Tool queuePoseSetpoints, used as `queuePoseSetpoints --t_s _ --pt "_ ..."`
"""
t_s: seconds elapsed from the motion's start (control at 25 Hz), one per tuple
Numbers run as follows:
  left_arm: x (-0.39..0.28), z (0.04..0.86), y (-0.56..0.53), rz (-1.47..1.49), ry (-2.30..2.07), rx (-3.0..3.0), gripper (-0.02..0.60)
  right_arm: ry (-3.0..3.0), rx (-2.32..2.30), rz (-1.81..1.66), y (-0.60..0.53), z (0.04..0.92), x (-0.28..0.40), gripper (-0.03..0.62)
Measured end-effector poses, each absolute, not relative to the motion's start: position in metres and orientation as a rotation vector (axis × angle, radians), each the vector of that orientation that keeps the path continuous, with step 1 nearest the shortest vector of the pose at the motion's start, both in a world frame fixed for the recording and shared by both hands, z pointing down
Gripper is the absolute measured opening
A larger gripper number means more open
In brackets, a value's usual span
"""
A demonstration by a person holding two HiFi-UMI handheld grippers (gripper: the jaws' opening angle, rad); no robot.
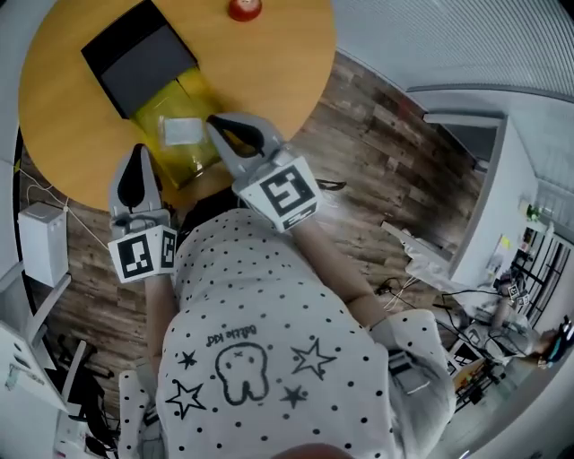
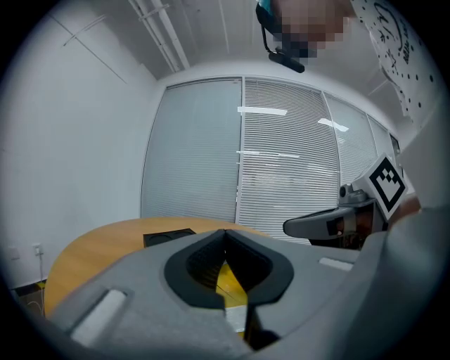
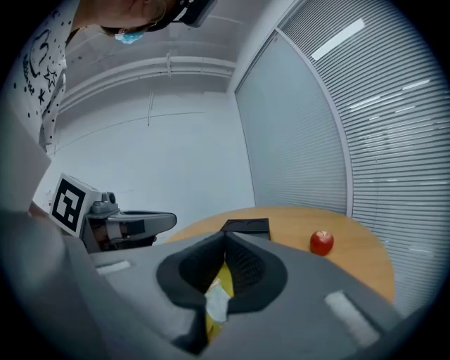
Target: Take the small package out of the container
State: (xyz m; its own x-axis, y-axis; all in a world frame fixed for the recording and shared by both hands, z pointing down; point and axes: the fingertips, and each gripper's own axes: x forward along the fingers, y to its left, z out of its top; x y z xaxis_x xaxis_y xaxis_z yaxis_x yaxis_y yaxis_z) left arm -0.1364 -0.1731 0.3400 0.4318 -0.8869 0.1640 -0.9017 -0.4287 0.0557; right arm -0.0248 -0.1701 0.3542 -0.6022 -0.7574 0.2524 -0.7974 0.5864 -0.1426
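A small white package [image 1: 182, 131] lies inside a yellow container [image 1: 193, 94] on the round wooden table [image 1: 72, 125]. My right gripper [image 1: 213, 120] is shut, its tips at the package's right edge; I cannot tell whether they touch it. In the right gripper view the jaws [image 3: 225, 233] meet, and the package [image 3: 215, 304] and the yellow container [image 3: 223, 275] show through the gap below. My left gripper [image 1: 137, 148] is shut and sits at the table's near edge, left of the container. Its own view shows the closed tips [image 2: 225, 230] over the yellow container [image 2: 228, 278].
A black lid or box [image 1: 139, 56] lies against the container's far end. A red apple [image 1: 244, 9] sits at the table's far side. On the wood floor, a white box [image 1: 43, 240] stands at left, and a white desk with cables [image 1: 421, 255] at right.
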Motion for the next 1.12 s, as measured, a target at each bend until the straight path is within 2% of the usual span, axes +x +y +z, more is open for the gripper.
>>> queuePoseSetpoints --t_s 0.4,1.12 --pt "-0.125 0.351 -0.178 0.210 -1.597 2.544 0.011 -2.612 1.293 0.403 -0.180 0.369 -0.013 0.005" --pt "-0.151 0.388 -0.180 0.236 -1.658 2.409 0.011 -2.559 1.023 0.403 -0.194 0.416 -0.062 0.005"
